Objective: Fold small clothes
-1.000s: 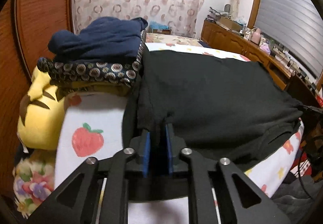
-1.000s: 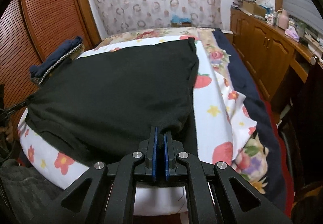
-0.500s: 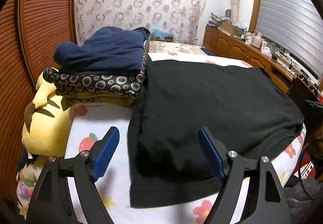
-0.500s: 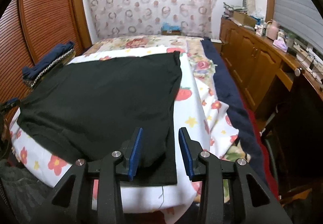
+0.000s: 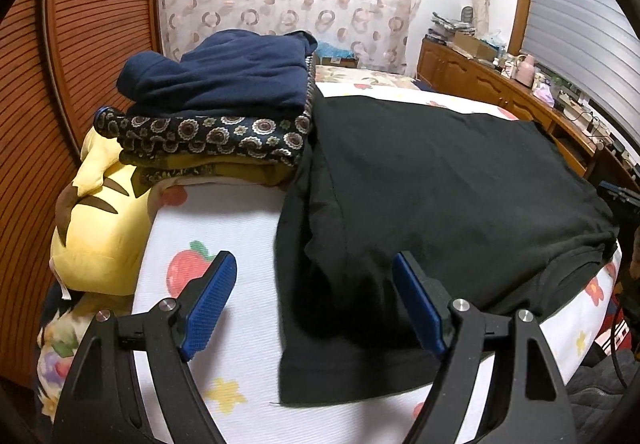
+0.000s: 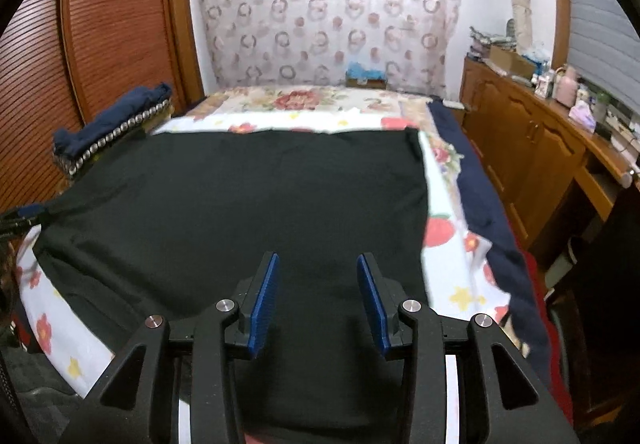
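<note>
Holding my left gripper [image 5: 314,304] wide over the near left corner of the bed [image 5: 224,228], I have nothing between its blue pads [image 5: 208,304]; its jaws have just been opening, and the black garment [image 5: 440,196] lies flat below them, not pinched. My right gripper [image 6: 318,300] stands partly open over the garment's [image 6: 248,196] near right part, its jaws having just opened too, empty. The black garment spreads across the near half of the bed's flowered sheet [image 6: 444,276], its folded edge running along the near edge. Just beside its left side, along the left edge of the bed, a stack of folded clothes [image 5: 224,108] sits with a navy piece on top, over a yellow plush cushion [image 5: 100,220].
</note>
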`<action>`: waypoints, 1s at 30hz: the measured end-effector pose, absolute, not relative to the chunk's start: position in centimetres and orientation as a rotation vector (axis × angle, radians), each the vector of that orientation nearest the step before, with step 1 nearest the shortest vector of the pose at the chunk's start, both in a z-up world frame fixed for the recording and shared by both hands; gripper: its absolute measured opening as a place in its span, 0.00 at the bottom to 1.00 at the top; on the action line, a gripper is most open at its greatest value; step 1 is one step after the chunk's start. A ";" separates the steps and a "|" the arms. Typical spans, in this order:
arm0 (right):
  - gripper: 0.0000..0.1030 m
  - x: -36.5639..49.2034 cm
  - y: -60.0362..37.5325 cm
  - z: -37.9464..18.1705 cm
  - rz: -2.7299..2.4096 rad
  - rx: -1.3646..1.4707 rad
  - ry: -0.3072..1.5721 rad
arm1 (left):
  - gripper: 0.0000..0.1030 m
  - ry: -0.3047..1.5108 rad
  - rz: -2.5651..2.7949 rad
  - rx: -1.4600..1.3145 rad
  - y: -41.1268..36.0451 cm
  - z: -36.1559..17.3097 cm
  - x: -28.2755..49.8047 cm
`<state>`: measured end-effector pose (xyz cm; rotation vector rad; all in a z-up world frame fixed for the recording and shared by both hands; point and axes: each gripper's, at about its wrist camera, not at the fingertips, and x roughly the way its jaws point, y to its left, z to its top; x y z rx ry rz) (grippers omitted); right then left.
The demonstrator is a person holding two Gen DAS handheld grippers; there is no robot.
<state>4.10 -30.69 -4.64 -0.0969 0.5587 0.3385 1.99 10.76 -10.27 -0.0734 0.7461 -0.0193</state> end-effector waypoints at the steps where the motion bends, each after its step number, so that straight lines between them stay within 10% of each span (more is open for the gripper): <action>1: 0.41 4.2 -30.6 -5.2 0.332 -0.091 0.569 | 0.78 0.746 -0.012 -0.066 10.8 -10.3 2.0; 19: 0.49 4.9 -29.2 -6.3 0.288 -0.109 0.597 | 0.78 0.796 -0.058 -0.141 11.6 -11.9 2.6; 30: 0.68 4.7 -29.5 -6.2 0.315 -0.123 0.586 | 0.35 0.812 -0.102 -0.173 11.1 -12.0 3.3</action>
